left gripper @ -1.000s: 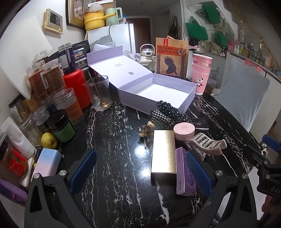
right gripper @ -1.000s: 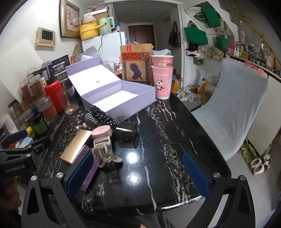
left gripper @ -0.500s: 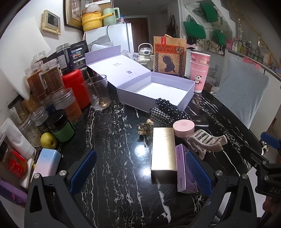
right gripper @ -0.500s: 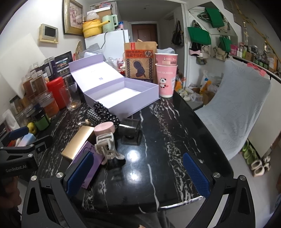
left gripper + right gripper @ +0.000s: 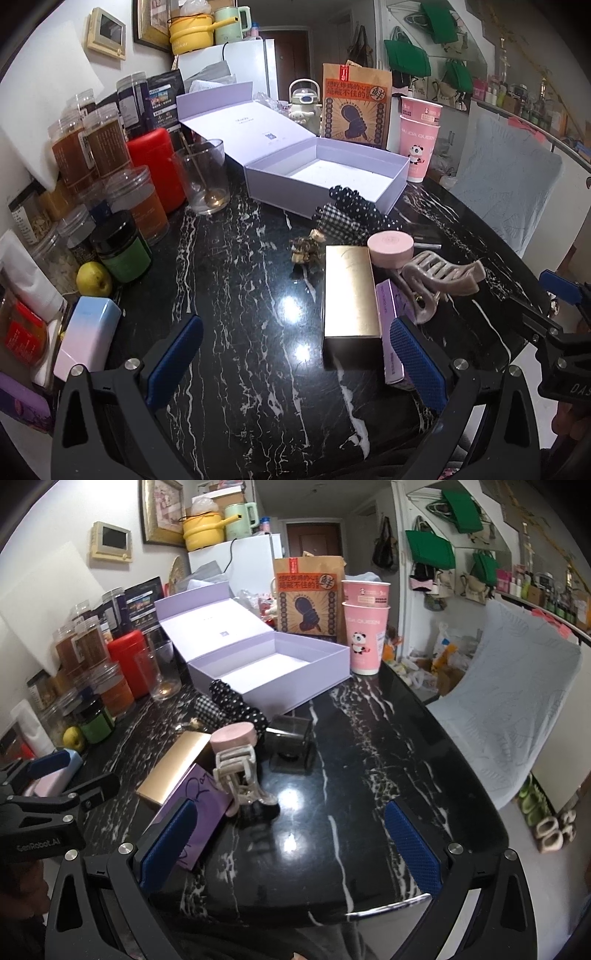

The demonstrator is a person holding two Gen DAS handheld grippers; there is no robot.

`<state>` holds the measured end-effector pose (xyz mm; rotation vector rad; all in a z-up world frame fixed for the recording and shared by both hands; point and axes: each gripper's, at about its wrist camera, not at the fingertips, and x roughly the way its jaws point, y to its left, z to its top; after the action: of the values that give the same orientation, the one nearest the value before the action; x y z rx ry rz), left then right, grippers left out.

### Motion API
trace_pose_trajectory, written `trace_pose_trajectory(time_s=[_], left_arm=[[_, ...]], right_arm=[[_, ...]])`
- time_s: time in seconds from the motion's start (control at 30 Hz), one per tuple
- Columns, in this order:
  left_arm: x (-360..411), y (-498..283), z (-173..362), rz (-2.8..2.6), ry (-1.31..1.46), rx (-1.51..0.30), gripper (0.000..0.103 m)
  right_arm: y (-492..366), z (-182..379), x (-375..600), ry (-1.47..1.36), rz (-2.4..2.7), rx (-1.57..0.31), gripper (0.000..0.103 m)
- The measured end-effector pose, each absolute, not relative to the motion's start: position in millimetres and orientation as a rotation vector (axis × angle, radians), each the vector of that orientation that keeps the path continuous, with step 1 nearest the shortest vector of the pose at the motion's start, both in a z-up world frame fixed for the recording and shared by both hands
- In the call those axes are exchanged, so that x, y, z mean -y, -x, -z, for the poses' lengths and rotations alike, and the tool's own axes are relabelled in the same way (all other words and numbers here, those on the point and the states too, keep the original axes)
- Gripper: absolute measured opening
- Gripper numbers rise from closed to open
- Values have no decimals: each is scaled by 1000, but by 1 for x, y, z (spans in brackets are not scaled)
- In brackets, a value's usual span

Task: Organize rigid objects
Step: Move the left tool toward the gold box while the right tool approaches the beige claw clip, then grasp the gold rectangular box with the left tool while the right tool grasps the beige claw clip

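Left wrist view looks down over the black marbled bench (image 5: 229, 332), with the left tool (image 5: 295, 362) hanging above it, its blue-padded fingers (image 5: 173, 354) spread wide and holding nothing. Just beyond the right pad lies a gold box (image 5: 349, 291), long side running away from the camera, and a flat purple box (image 5: 391, 332) sits touching its right edge. A beige claw hair clip (image 5: 439, 277) rests partly on the far end of the purple box, and a round pink case (image 5: 391, 249) sits just behind the clip, against the gold box's far corner. Past that, a checked and dotted fabric scrunchie pile (image 5: 351, 218) leans against the front wall of an open lilac gift box (image 5: 280, 184), whose lid is folded back to the left. A small brass trinket (image 5: 304, 249) lies left of the gold box.

Right wrist view shows the right tool (image 5: 288, 845) also gaping wide and empty above the bench edge (image 5: 369, 775), its left pad hovering over the purple box (image 5: 199, 805). The hair clip (image 5: 240, 771) stands upright just ahead, and a dark clear cube (image 5: 290, 744) sits beyond it. Two stacked pink cups (image 5: 365, 627) stand at the gift box's (image 5: 295, 686) far right corner. Jars (image 5: 110, 155) crowd the bench's left side.
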<state>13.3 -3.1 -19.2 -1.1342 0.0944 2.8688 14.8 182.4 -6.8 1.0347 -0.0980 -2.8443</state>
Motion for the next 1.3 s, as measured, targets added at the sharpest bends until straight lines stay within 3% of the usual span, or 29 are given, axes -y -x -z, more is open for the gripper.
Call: trace_pose_trajectory(time_s=[0.67,0.87,1.1,1.3], left_arm=[[3,1,56,-2786,1178,-114,103],[-3,10,65,-2717,1149,-138,99],[-15,21,81,-2646,1196,-134,85],[-25,23,76,-2655,1141,-139,85]], right_arm=[[-6,40,-157,-1072,2619,188,102],[-4,43,-156,-1092,2615,179,100],[-2,46,-165,-1110,2657,144,100],[-1,48,-173,-1120,2682,138,100]])
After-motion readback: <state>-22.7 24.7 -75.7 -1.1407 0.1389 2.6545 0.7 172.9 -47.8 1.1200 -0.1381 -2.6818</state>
